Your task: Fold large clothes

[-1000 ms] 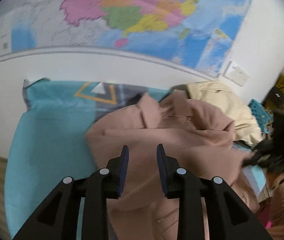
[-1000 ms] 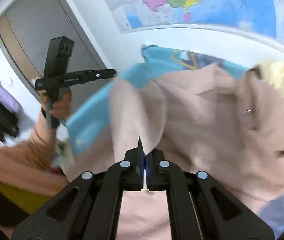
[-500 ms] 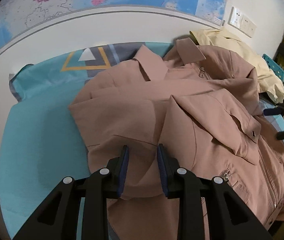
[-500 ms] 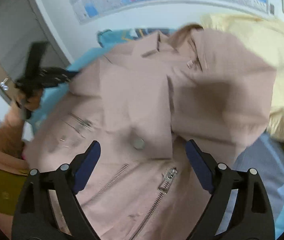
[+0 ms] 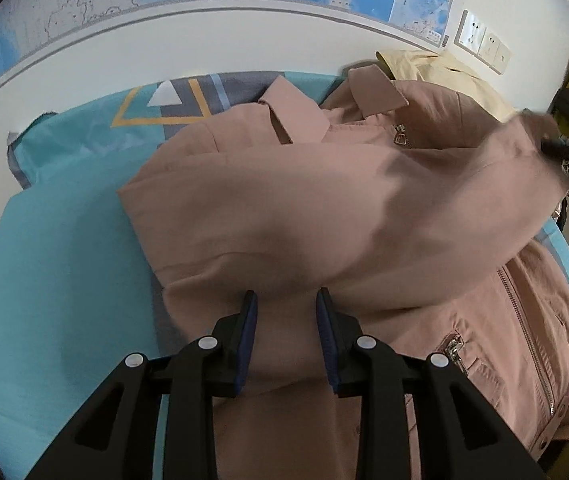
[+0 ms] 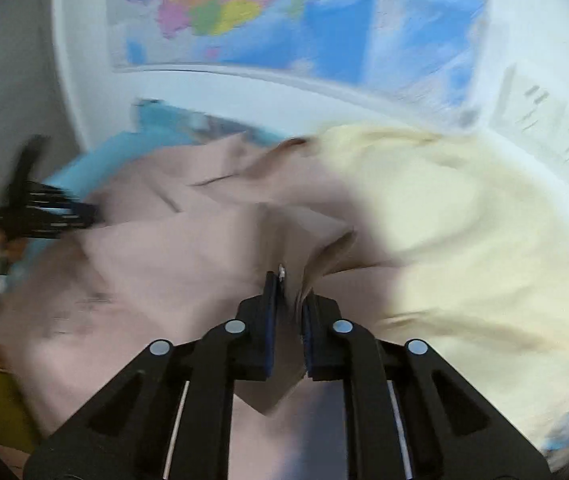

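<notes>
Right gripper point(image 6: 287, 296): we see its blue-padded fingers pinching a fold of the dusty-pink zip-front jacket point(image 6: 172, 264), lower centre of a blurred frame.
Left gripper point(image 5: 285, 312): fingers spread, fabric between them, grip unclear.
Jacket: spread on the turquoise bedsheet point(image 5: 68, 240), mid-frame.
Pale yellow garment point(image 6: 464, 240): right, touching the jacket.

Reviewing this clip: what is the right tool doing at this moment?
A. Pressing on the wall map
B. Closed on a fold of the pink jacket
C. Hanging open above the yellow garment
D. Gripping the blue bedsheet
B: in the right wrist view the right tool has its fingers drawn nearly together with a fold of the pink jacket pinched between them, while the yellow garment lies off to the side, untouched.
</notes>
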The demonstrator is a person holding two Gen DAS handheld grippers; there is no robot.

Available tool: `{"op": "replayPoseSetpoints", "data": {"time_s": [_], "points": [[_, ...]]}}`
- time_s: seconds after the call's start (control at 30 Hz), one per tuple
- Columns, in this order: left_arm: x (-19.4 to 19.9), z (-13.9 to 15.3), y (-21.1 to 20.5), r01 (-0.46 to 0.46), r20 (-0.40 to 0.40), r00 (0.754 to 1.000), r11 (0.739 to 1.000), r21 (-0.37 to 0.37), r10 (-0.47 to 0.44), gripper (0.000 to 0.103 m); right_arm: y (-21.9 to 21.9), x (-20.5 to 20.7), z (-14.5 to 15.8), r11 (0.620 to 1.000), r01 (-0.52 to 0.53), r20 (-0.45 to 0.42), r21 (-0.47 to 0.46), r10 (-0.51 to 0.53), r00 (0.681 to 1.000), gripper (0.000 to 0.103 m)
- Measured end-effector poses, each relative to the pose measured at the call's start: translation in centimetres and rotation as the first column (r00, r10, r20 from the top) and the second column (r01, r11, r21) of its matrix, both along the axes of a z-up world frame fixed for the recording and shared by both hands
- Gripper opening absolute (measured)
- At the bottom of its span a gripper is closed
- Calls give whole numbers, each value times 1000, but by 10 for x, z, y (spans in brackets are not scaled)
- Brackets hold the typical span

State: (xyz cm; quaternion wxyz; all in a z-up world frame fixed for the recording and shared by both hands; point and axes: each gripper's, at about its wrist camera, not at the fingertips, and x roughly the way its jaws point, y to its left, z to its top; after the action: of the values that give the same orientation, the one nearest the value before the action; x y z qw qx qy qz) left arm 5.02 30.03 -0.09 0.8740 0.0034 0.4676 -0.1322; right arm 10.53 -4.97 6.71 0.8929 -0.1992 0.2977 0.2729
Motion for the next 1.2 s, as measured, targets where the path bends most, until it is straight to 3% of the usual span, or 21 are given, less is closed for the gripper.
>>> {"op": "replayPoseSetpoints", "data": {"time_s": [0.13, 0.2, 0.33, 0.43, 0.53, 0.6, 0.7, 0.77, 0.87, 0.97, 1.07, 1.2], "points": [[1, -8, -6, -21, 7, 1000, 999, 45, 21, 28, 9, 22, -38, 993, 29, -98, -116, -41, 994, 13], [0, -7, -10, -14, 14, 1000, 998, 57, 13, 34, 10, 31, -66, 983, 47, -149, -177, -74, 986, 14], [0, -3, -11, -15, 23, 1000, 998, 65, 14, 40, 0, 31, -74, 992, 84, -163, -93, -99, 982, 14], [-5, 4, -12, -28, 55, 998, 998, 60, 25, 41, -3, 18, -57, 998, 69, -80, -3, -69, 994, 12], [-8, 8, -15, -33, 91, 995, 997, 64, 27, 49, 5, 25, -58, 995, 98, -32, -22, -99, 995, 12], [-2, -1, -18, -57, 68, 996, 993, 105, 50, 49, 9, 38, -75, 990, 127, -72, -64, -131, 989, 13], [0, -10, -23, -69, 60, 996, 987, 146, 61, 49, 8, 44, -89, 986, 143, -98, -82, -151, 984, 19], [-5, -6, -24, -73, 75, 995, 986, 151, 62, 56, 4, 37, -82, 983, 171, -58, -66, -175, 983, 39], [-15, 6, -21, -63, 103, 993, 993, 97, 53, 58, -14, 15, -58, 983, 167, -31, 71, -165, 986, 39], [-21, 14, -22, -29, 113, 993, 998, 48, 23, 58, -13, -6, -48, 985, 86, -32, 147, -82, 996, 41], [-17, 10, -30, -11, 99, 995, 998, 60, 5, 58, 6, -7, -59, 993, 3, -81, 115, 7, 997, 38], [-8, -4, -41, -30, 68, 997, 995, 100, 24, 58, 29, 12, -91, 999, 5, -132, 34, -1, 991, 38]]}}
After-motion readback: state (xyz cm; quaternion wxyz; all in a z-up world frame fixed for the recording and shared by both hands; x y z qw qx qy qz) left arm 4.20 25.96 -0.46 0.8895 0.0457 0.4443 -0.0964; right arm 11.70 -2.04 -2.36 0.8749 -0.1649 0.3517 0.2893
